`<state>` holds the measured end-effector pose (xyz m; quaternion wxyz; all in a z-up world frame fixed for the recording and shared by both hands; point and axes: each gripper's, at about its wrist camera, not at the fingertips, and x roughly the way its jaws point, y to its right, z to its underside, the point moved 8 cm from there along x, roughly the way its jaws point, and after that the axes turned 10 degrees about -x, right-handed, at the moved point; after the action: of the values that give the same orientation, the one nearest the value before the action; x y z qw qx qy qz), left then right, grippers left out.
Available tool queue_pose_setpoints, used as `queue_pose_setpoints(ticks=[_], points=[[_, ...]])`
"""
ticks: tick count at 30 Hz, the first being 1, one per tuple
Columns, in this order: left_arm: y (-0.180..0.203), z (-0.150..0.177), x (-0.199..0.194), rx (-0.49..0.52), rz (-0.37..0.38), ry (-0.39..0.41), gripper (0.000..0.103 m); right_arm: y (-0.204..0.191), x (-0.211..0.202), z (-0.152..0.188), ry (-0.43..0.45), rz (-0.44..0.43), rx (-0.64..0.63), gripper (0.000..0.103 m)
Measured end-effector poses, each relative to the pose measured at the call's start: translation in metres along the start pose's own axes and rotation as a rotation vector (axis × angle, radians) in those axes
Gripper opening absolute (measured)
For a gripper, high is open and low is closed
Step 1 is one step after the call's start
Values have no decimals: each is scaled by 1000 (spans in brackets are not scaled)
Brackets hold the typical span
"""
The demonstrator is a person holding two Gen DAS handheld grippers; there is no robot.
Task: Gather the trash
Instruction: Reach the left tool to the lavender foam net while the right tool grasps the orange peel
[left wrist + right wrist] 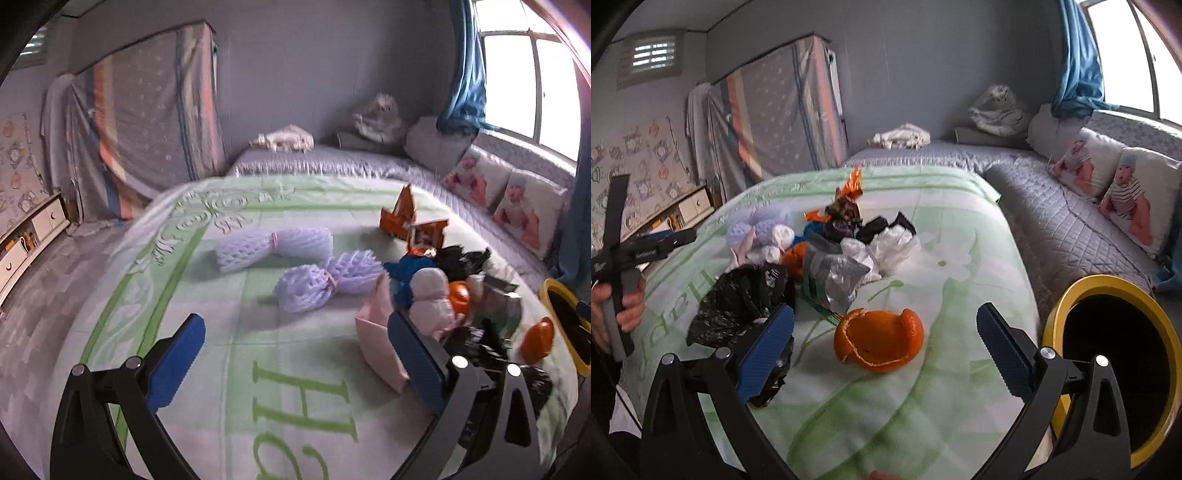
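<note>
STEP: lining up first pick | right gripper [884, 343] jaws apart, empty | orange peel [879, 341] between jaws, on bedspread | yellow bin [1056, 317] beyond right jaw | left gripper [295, 356] jaws apart, idle | NEXT: lower, close on peel.

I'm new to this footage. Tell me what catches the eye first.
A bright orange peel lies on the green bedspread, right between the open right tool. Behind it sits a heap of crumpled bags and wrappers, and a yellow-rimmed bin stands at the bed's right edge.
</note>
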<state>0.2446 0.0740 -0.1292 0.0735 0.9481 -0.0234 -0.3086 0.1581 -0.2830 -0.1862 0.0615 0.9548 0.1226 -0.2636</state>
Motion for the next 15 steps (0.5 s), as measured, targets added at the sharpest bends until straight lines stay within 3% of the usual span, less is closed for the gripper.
queue_pose_setpoints(ticks=[15], points=[[13, -13, 87, 84, 60, -158, 96, 1, 33, -1, -84, -69, -15, 95]])
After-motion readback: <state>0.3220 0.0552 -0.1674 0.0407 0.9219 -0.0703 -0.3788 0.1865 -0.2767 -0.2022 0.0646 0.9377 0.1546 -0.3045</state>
